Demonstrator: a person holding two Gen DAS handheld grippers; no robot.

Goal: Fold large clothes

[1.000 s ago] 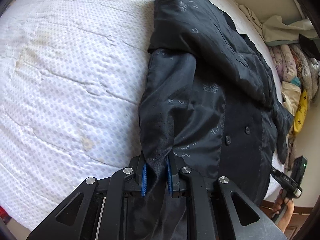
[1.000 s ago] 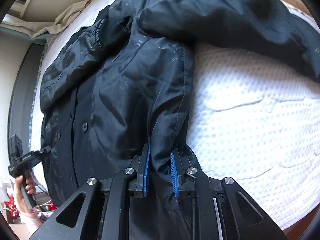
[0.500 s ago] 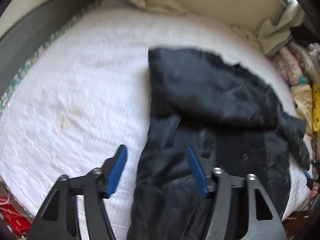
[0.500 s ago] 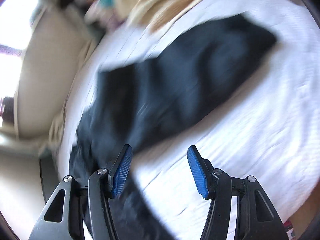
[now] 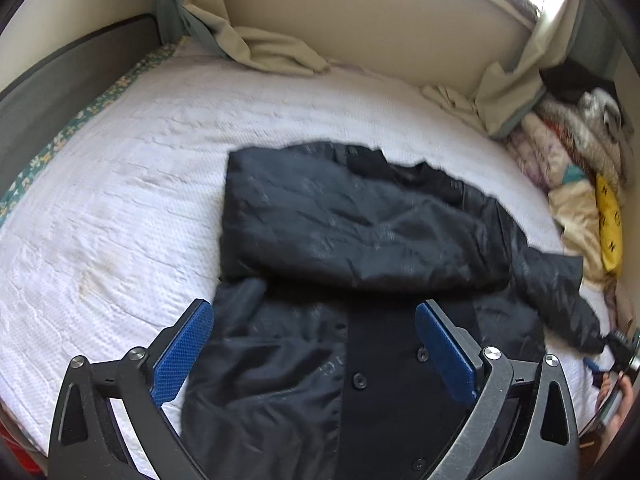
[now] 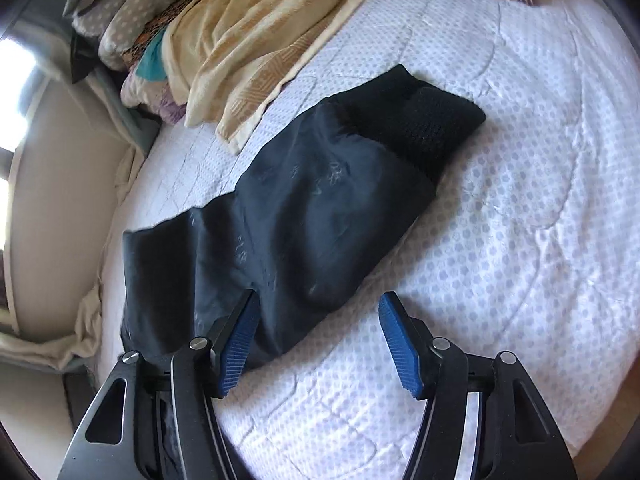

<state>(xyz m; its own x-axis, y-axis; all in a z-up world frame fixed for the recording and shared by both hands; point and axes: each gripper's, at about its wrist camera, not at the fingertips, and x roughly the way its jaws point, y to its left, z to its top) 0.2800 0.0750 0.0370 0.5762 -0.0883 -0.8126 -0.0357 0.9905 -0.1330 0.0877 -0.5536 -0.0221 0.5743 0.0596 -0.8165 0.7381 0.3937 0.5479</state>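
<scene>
Here, a black jacket [image 5: 360, 240] lay half-folded on the white bed [image 5: 120, 200]; a sleeve [image 6: 320, 200] stretched sideways. Left gripper [image 5: 312, 356] and right gripper [image 6: 320, 344] hovered with fingers spread apart, holding nothing.

Black jacket sleeve [image 6: 320, 200] on white bedspread [image 6: 520, 220], right hand-held gripper [image 6: 316, 344] spread wide

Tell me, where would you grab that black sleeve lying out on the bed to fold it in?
Probably at the ribbed knit cuff. It is the free far end of the black sleeve, thick and firm on the white quilt. The open right gripper could come in from the bare quilt side, clear of the piled blankets.
</scene>
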